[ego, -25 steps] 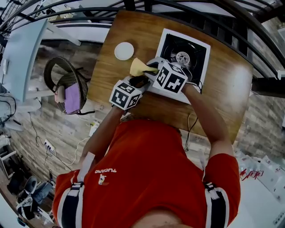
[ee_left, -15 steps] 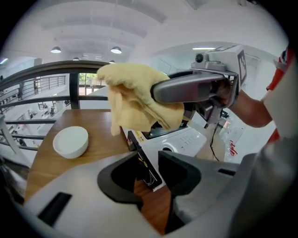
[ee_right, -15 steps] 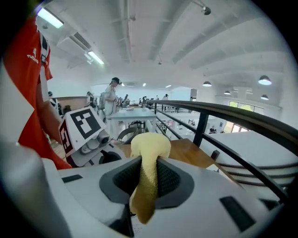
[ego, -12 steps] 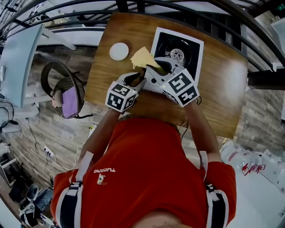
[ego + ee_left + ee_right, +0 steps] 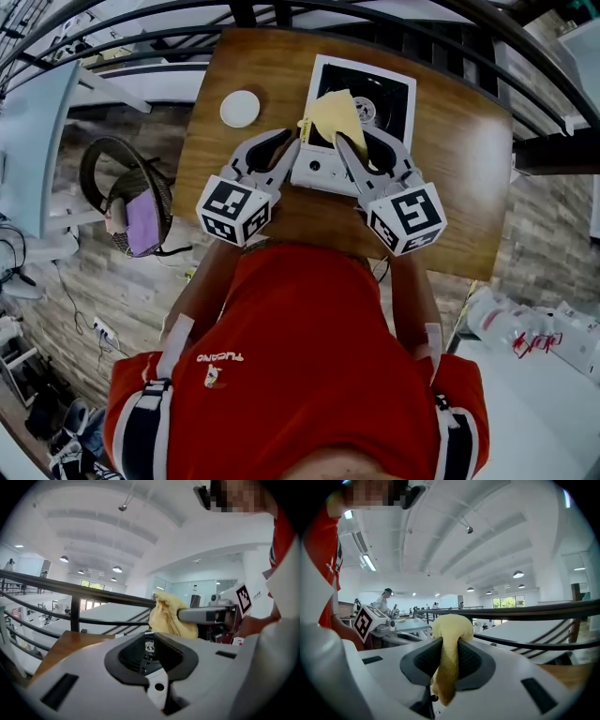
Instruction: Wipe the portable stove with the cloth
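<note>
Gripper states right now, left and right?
Left gripper: open, nothing between the jaws, which have just been closing.
Right gripper: shut on the yellow cloth.

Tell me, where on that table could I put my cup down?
Widest: the bare table right of the stove. Smaller: between the white disc and the stove. Crowded: the stove's front, where the cloth hangs.

Ceiling [image 5: 93, 527]: white, arched, hung with lit round lamps [image 5: 117, 569].
Windows [image 5: 508, 603]: bright, on the far wall.
Railing [image 5: 75, 590]: black bars along the wooden table's [image 5: 469, 159] far edge.
Floor [image 5: 103, 281]: stone-patterned; a round fan [image 5: 131, 178] stands left of the table.
</note>
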A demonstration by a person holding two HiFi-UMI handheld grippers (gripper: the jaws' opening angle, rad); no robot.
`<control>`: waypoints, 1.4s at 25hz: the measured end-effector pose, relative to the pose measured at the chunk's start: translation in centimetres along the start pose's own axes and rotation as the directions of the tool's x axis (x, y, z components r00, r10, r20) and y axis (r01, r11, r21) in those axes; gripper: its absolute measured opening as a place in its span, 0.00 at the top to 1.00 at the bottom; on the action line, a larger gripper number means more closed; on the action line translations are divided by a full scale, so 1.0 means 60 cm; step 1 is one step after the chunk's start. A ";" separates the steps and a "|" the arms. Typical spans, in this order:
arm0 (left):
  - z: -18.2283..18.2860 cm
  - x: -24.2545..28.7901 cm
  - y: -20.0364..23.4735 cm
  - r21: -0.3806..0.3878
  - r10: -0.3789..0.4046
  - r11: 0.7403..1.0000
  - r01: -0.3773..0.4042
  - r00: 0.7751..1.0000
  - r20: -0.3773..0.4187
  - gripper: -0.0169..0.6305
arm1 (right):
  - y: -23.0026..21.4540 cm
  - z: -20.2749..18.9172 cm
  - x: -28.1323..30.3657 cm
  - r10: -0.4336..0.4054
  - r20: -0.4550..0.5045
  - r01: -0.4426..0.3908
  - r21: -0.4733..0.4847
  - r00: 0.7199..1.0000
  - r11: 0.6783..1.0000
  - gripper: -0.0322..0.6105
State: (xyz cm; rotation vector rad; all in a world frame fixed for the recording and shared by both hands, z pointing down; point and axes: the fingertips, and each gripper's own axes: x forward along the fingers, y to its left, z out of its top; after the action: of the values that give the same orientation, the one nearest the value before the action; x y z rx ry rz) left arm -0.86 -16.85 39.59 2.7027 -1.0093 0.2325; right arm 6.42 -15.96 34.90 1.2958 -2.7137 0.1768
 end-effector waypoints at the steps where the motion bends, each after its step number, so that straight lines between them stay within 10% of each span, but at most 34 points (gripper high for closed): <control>1: 0.014 0.000 -0.002 0.003 -0.005 1.000 0.004 1.000 0.028 0.88 | -0.002 0.004 -0.008 -0.015 0.020 0.014 0.006 1.000 1.000 0.82; 14: 0.096 0.000 -0.038 0.044 -0.041 0.999 0.032 0.976 0.212 0.96 | -0.007 0.021 -0.073 -0.171 0.205 0.161 0.065 0.964 0.985 0.82; 35: 0.102 0.000 -0.041 0.053 -0.059 0.997 0.048 0.970 0.234 0.96 | -0.004 0.022 -0.074 -0.208 0.231 0.199 0.060 0.951 0.978 0.82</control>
State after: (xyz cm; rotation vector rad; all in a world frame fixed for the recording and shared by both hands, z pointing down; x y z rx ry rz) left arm 1.17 -16.79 33.32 2.8459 -1.0015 -0.0792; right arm 9.28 -12.90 32.88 1.6967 -2.7490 0.0534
